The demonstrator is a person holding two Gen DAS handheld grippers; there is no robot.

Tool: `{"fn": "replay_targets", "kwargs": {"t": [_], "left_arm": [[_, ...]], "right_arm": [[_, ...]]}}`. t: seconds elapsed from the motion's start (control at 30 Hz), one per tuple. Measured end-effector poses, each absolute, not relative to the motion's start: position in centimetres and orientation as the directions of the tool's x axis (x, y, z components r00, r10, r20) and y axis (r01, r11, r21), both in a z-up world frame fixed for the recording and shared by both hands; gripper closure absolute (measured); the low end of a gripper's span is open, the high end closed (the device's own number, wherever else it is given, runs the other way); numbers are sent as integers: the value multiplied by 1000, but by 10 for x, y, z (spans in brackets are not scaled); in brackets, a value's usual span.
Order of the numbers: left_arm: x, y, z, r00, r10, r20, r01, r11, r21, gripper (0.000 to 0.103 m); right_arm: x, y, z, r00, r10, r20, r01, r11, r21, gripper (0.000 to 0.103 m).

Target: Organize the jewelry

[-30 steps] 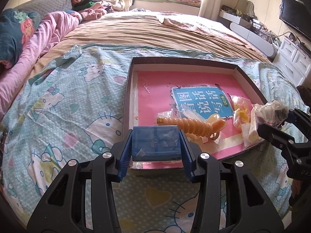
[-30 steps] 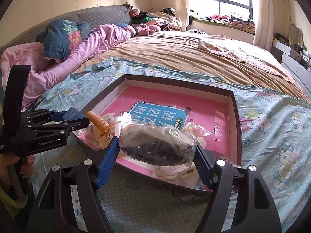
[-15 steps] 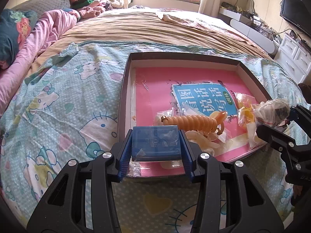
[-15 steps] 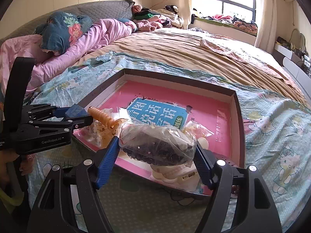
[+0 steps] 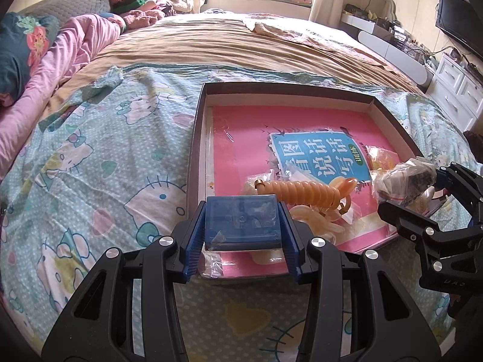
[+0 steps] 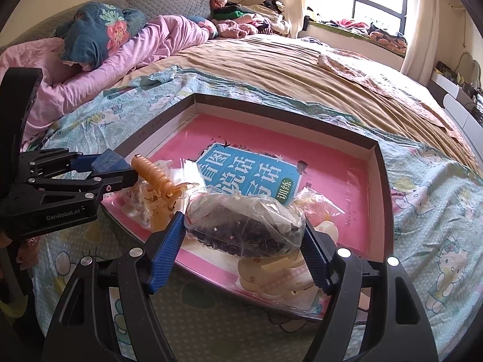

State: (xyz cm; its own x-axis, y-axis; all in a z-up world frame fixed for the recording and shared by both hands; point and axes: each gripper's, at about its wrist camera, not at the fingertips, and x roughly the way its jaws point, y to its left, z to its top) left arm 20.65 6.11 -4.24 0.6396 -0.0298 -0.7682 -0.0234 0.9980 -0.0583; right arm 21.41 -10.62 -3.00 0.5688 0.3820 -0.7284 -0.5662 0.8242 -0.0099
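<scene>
My left gripper (image 5: 243, 226) is shut on a small blue transparent box (image 5: 241, 221), held over the near left corner of a shallow brown tray (image 5: 286, 92). In the right wrist view that same box (image 6: 110, 160) shows at the left. My right gripper (image 6: 243, 232) is shut on a clear plastic bag of dark beads (image 6: 244, 226), over the tray's near edge (image 6: 193, 268); the bag (image 5: 404, 178) also appears at the right of the left wrist view. An orange spiral hair clip (image 5: 305, 193) and pale clips in clear bags (image 5: 314, 220) lie on the pink book (image 5: 302, 120) inside the tray.
The tray rests on a teal cartoon-cat bedsheet (image 5: 90, 157). A tan blanket (image 5: 226, 45) covers the far bed, with pink bedding and a floral pillow (image 6: 99, 33) at the left. White drawers (image 5: 459, 90) and a TV (image 5: 459, 21) stand at the right.
The right gripper with the bead bag has edged forward and slightly down toward the tray. The left gripper with the blue box stays nearly still.
</scene>
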Motion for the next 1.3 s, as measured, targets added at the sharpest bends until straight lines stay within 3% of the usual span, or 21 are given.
{"fn": "replay_targets", "kwargs": {"t": [0.2, 0.57, 0.6, 0.67, 0.87, 1.13, 1.3], "left_arm": [[207, 61, -42, 639, -33, -769, -22, 998, -61, 66], [204, 62, -41, 637, -32, -770, -23, 998, -60, 66], [202, 61, -39, 640, -33, -768, -22, 998, -62, 63], [200, 61, -34, 650, -31, -759, -23, 998, -61, 47], [187, 54, -16, 685, -35, -728, -11, 998, -58, 43], [159, 40, 16, 736, -41, -676, 12, 999, -47, 20], [140, 33, 26, 744, -45, -667, 22, 999, -42, 10]], "right_arm": [[211, -106, -29, 566, 378, -733, -567, 824, -13, 29], [195, -130, -7, 613, 388, -688, -525, 851, 13, 15], [192, -134, -5, 618, 388, -684, -520, 854, 15, 14], [185, -140, -1, 627, 387, -676, -513, 858, 16, 12], [165, -158, 10, 650, 390, -653, -496, 868, 25, 9], [137, -179, 25, 681, 392, -618, -474, 880, 36, 6], [121, -191, 32, 692, 396, -603, -467, 883, 44, 5]]}}
